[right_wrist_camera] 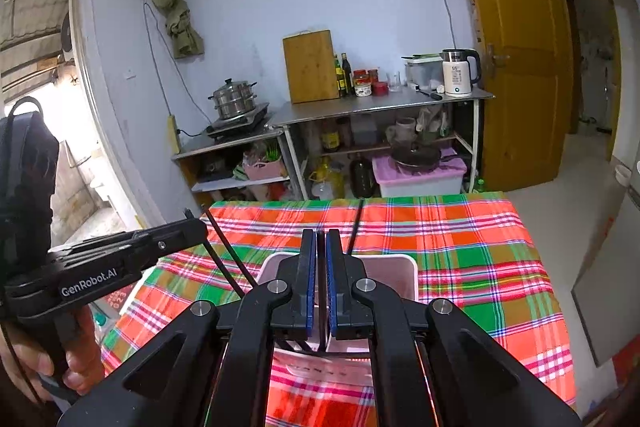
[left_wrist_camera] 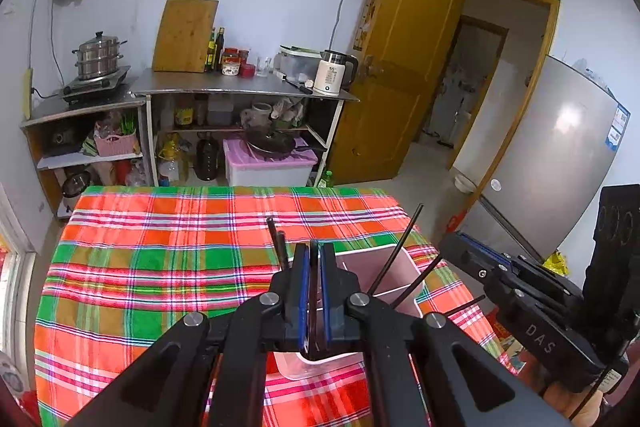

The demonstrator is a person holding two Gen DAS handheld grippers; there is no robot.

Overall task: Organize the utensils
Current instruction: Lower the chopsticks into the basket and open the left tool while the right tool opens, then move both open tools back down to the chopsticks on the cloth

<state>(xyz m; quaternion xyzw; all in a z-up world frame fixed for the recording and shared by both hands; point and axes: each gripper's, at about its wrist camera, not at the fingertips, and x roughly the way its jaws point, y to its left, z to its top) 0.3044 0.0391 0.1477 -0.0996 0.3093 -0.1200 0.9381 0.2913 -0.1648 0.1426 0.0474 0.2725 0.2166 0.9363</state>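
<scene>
Left wrist view: both grippers (left_wrist_camera: 314, 247) (right_wrist_camera: 320, 237) pinch dark chopsticks (left_wrist_camera: 280, 243) above the pink holder (left_wrist_camera: 384, 267), seemingly to drop them in.

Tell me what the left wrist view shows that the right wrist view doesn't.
Only the left wrist view: the fridge and the right gripper from the side.
Only the right wrist view: the doorway at the left edge, the left gripper from the side and the hand holding it.
Both: the plaid cloth, the holder with dark chopsticks, the board, the kettle and the steamer. Both grippers are shut.
</scene>
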